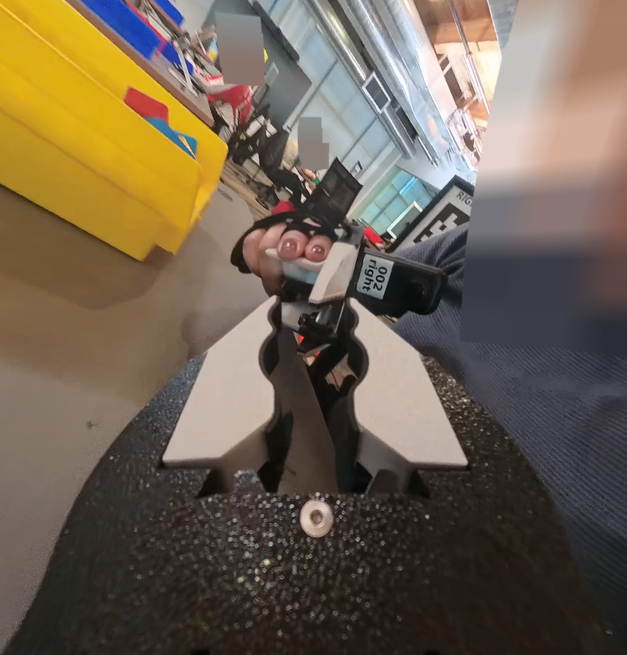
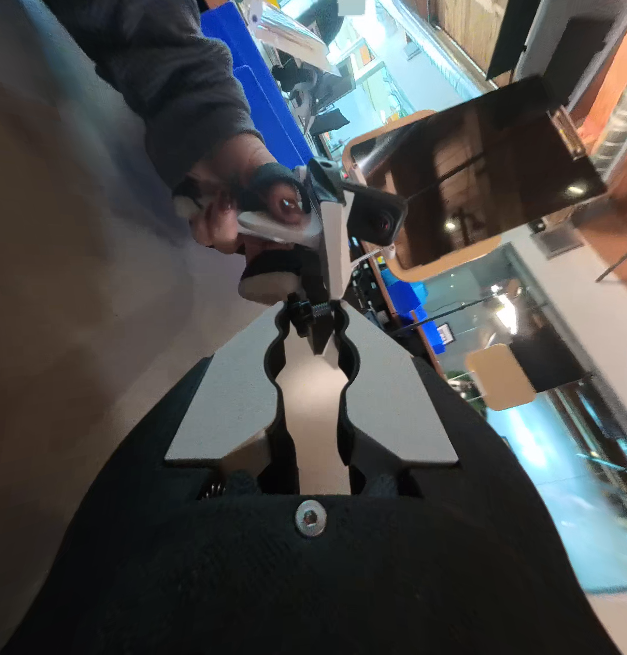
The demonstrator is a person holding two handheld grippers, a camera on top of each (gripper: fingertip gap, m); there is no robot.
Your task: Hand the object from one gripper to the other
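The two grippers face each other nose to nose above the table. In the left wrist view my left gripper point(image 1: 315, 304) has a dark object point(image 1: 335, 425) with orange-red marks between its fingers. A black screw with a metal thread point(image 1: 320, 315) sits at the tips. The right gripper's grey finger point(image 1: 331, 276) is turned sideways right in front. In the right wrist view my right gripper point(image 2: 310, 312) is open, with bare table showing through the gap. The dark object's end point(image 2: 319, 336) pokes between its tips, below the left gripper's white finger point(image 2: 335, 248).
Yellow bins point(image 1: 92, 141) stand on the tan table point(image 1: 56, 319) to the left. Blue bins point(image 2: 255, 92) line the far side. A hand point(image 1: 265, 255) holds the right gripper and another hand point(image 2: 226, 219) holds the left one. A dark blue sleeve point(image 1: 517, 407) fills the right.
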